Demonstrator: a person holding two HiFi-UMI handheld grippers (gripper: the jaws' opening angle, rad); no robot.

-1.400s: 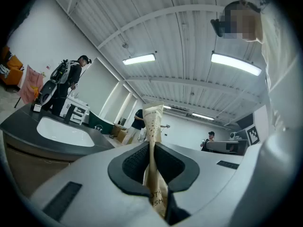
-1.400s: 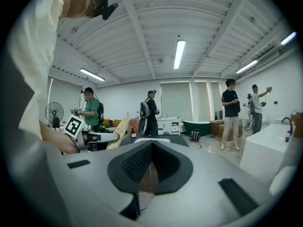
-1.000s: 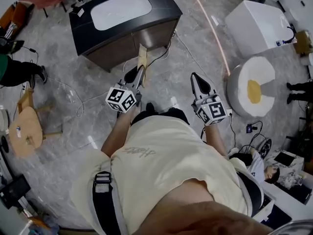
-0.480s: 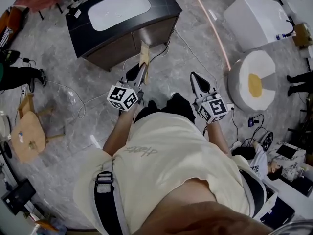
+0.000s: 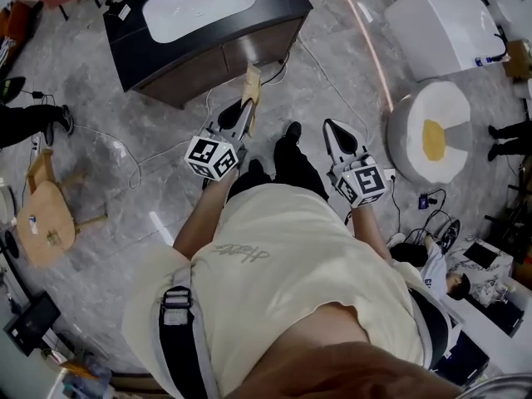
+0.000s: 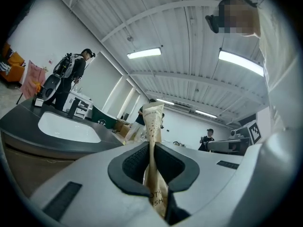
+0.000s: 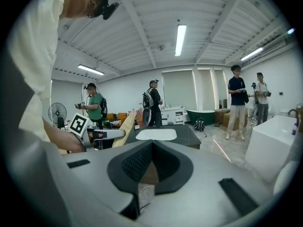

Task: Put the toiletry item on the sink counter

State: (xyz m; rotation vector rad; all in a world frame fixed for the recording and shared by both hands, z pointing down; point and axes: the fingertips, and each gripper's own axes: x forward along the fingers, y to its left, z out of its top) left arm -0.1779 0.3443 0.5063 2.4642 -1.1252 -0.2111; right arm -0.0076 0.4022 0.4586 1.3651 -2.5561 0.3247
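My left gripper (image 5: 242, 113) is shut on a tan toiletry tube (image 5: 250, 87), which sticks out forward past the jaw tips. In the left gripper view the tube (image 6: 153, 125) stands upright between the closed black pads of this gripper (image 6: 152, 148). The dark sink counter (image 5: 281, 8) with a white basin (image 5: 196, 7) stands ahead on the floor, a short way beyond the tube. My right gripper (image 5: 334, 130) is held level beside the left one, jaws together with nothing in them. The right gripper view shows the counter (image 7: 187, 136) ahead and the tube (image 7: 127, 126) to the left.
A wooden stool (image 5: 45, 216) stands at the left and cables (image 5: 125, 151) trail over the grey floor. A white bathtub (image 5: 439, 28) and a round white seat with a yellow centre (image 5: 432, 136) sit at the right. Several people (image 7: 239, 100) stand around the room.
The person has stepped forward, one foot now out in front. Both grippers, the left still holding the tube, have moved closer to the sink counter.
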